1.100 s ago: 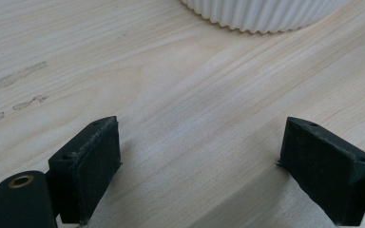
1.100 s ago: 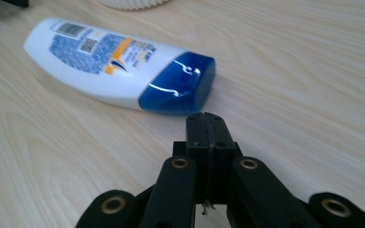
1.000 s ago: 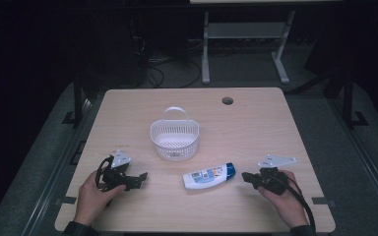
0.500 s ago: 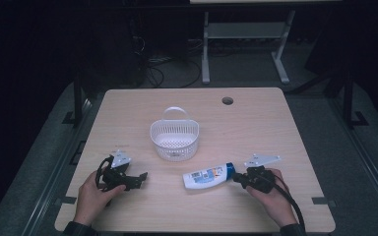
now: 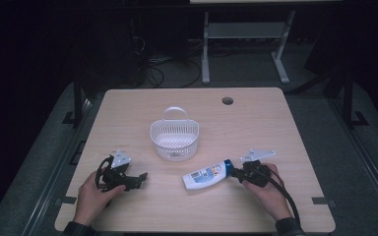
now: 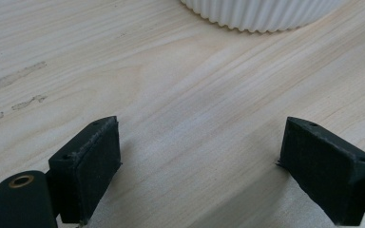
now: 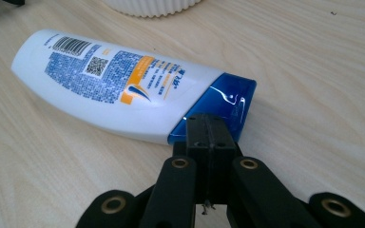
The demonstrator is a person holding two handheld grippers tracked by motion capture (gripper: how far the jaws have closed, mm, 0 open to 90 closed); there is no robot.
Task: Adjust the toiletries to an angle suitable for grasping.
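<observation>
1. Hands at near edge of tabletop (image 5: 275,113), one pair of tongs in each. Left tongs (image 5: 137,178) lie low on the wood w/ jaws spread wide, nothing btwn the pads; bare wood grain in the gap.
2. Right tongs (image 7: 208,129) are closed tight, pads pressed flat together, no thing held. Tip sits at the blue cap (image 7: 228,102) of the shampoo bottle (image 5: 205,177); looks like touching or just short of it, can't tell which.
3. Bottle lies flat on its side, label up, directly ahead of right tongs: cap end toward them, white body stretching away toward the left tongs. Well apart from left tongs, w/ open wood btwn.
4. White basket (image 5: 174,139) stands upright just beyond the bottle, ahead of both tongs & roughly midway btwn them; bottle near its base, not touching. Looks empty as far as I can see.
5. Progress, my read: very early. Likely job = bottle into basket. Nothing gripped, nothing lifted, nothing in basket. Left to do: open right tongs, close on bottle, lift, carry over rim, drop in.
6. Far off: cable hole (image 5: 227,101) in tabletop, beyond basket.
</observation>
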